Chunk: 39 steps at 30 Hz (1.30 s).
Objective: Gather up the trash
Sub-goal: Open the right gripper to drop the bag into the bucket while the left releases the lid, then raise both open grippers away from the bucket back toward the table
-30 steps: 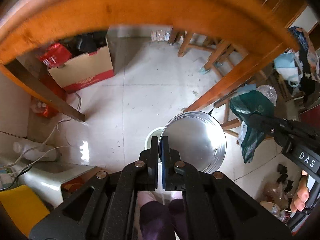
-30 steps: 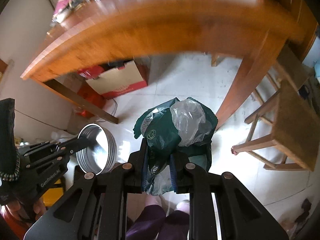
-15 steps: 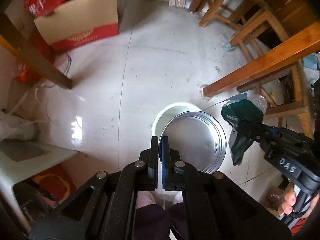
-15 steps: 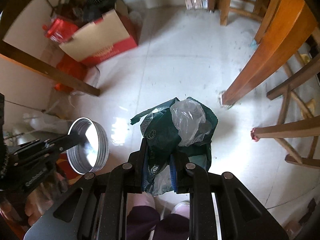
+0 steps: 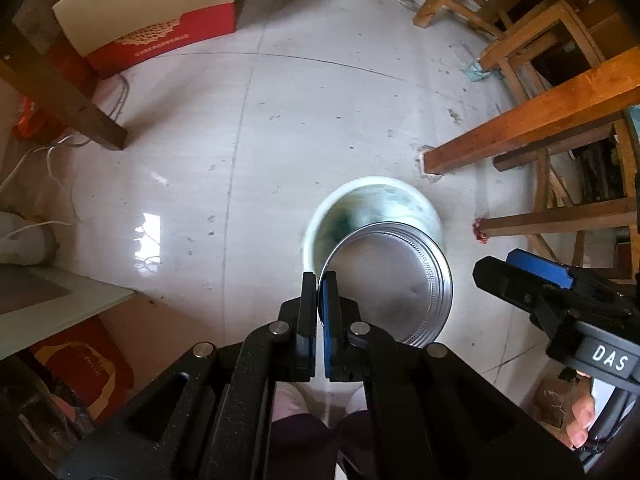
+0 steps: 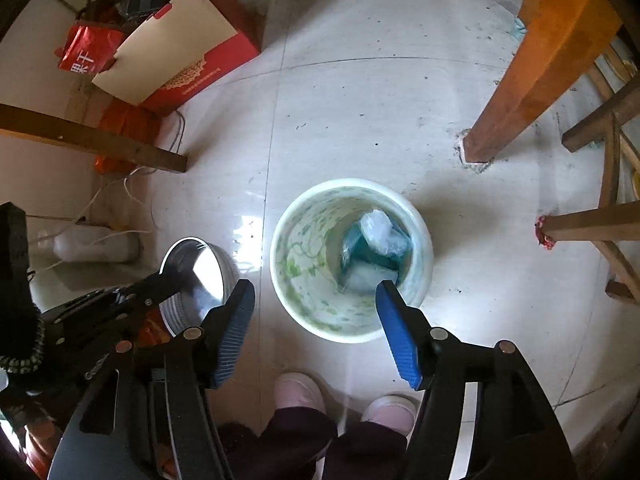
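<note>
Trash point(image 6: 374, 246), a dark green bag bundled with clear plastic, lies inside the pale, green-patterned bin point(image 6: 304, 280) that stands on the tiled floor point(image 6: 360, 112), near the foot of a wooden table leg point(image 6: 520, 92). My right fingers point(image 6: 316, 312) point down over the bin's near rim; they have just been opening and now stand well apart with nothing between the blue pads point(image 6: 396, 336), the bag loose below them. My left fingers point(image 5: 319, 280) are pressed together on the rim of a shiny metal lid point(image 5: 396, 280), which I hold tilted just beside the bin point(image 5: 372, 200); from the left wrist view it covers the bin's near part. In the right wrist view the same lid point(image 6: 200, 272) hangs to the left of the bin, apart from it. My two pink slippers point(image 6: 300, 392) stand on the floor just before the bin. A red and cream cardboard box point(image 6: 180, 52) sits well away, toward the far left of the floor.
</note>
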### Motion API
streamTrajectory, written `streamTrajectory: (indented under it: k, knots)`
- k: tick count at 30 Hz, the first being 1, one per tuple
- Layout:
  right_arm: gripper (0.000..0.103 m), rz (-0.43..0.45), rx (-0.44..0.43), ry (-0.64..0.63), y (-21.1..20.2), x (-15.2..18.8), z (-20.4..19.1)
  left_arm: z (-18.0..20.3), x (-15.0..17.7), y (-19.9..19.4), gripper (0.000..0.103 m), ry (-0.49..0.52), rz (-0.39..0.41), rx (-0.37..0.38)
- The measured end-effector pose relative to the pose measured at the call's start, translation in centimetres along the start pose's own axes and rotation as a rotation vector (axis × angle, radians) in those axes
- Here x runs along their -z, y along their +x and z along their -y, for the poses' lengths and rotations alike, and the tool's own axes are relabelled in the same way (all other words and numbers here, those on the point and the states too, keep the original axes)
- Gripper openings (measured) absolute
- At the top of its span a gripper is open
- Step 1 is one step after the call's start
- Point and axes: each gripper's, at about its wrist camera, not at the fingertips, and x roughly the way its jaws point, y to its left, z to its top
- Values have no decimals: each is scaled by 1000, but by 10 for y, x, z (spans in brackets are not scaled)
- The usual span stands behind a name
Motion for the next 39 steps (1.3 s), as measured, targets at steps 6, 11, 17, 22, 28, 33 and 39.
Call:
streamTrajectory:
  k: [6, 11, 17, 22, 28, 33, 39]
  knots:
    - [59, 34, 29, 13, -26, -5, 6, 23, -9, -6, 19, 41, -24, 3]
    - [59, 68, 41, 44, -59, -8, 8, 42, -14, -37, 44, 51, 11, -2]
    - [59, 81, 49, 37, -104, -9, -3, 60, -21, -94, 44, 65, 25, 1]
    - [59, 106, 51, 9, -151, -10, -22, 76, -26, -161, 44, 104, 69, -11]
    - [59, 164, 62, -53, -233, -12, -52, 93, -30, -267, 44, 151, 158, -20]
    - [59, 235, 70, -95, -297, -9, -79, 105, -29, -352, 45, 153, 236, -8]
    - [59, 327, 21, -88, -375, -1, -107, 119, -29, -448, 45, 168, 345, 12]
